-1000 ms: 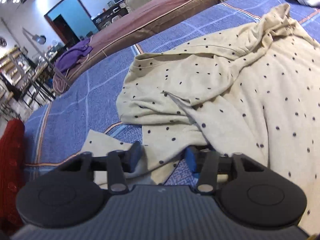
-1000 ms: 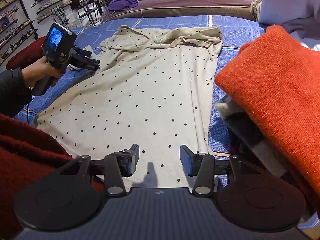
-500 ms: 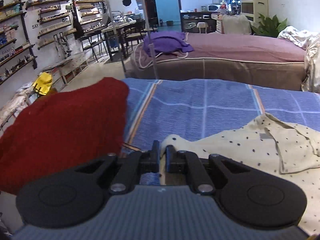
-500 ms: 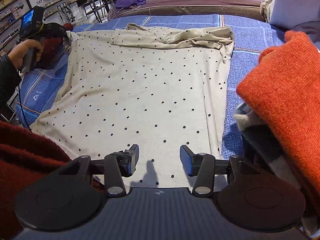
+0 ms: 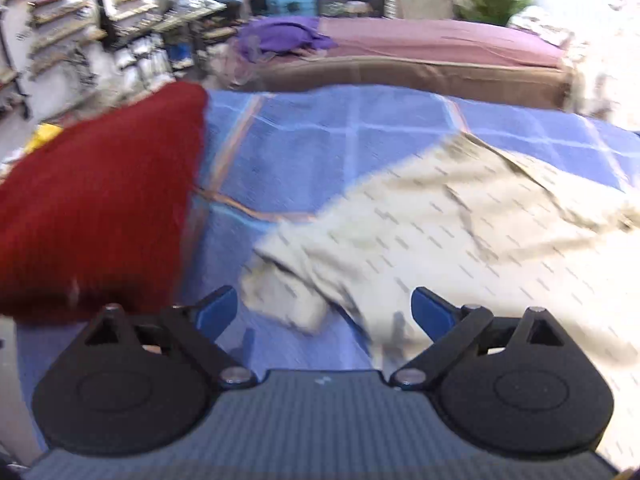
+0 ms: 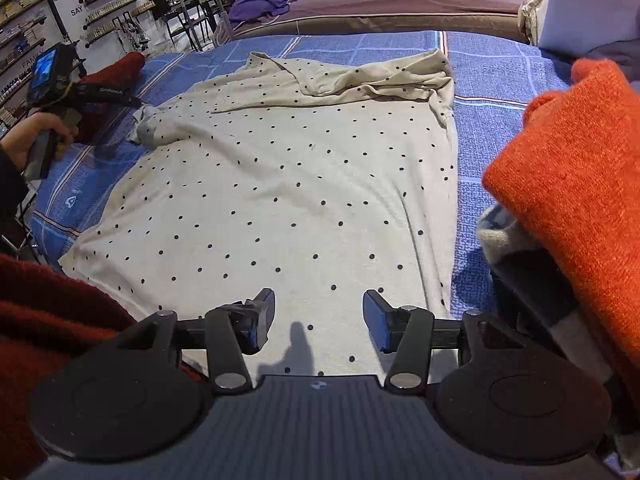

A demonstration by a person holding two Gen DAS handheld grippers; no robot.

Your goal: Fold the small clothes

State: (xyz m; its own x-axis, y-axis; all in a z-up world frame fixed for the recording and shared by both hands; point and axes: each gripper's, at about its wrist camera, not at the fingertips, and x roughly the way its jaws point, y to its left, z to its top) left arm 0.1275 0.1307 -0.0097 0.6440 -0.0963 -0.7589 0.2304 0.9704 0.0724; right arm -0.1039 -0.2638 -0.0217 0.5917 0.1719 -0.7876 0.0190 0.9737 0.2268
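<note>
On the far wall shelves (image 6: 108, 4), lettering reads "SAY" and "BE".

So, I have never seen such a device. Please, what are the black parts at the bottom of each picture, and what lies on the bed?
The black parts are hand-held grippers, one in each of a person's hands, each with its own camera looking along its fingers. The left gripper has just opened its jaws; nothing is held. The right gripper is open too, above the hem. On the blue blanket lies a cream dotted garment, spread for folding. An orange sweater sits at the right, a red one at the left.
</note>
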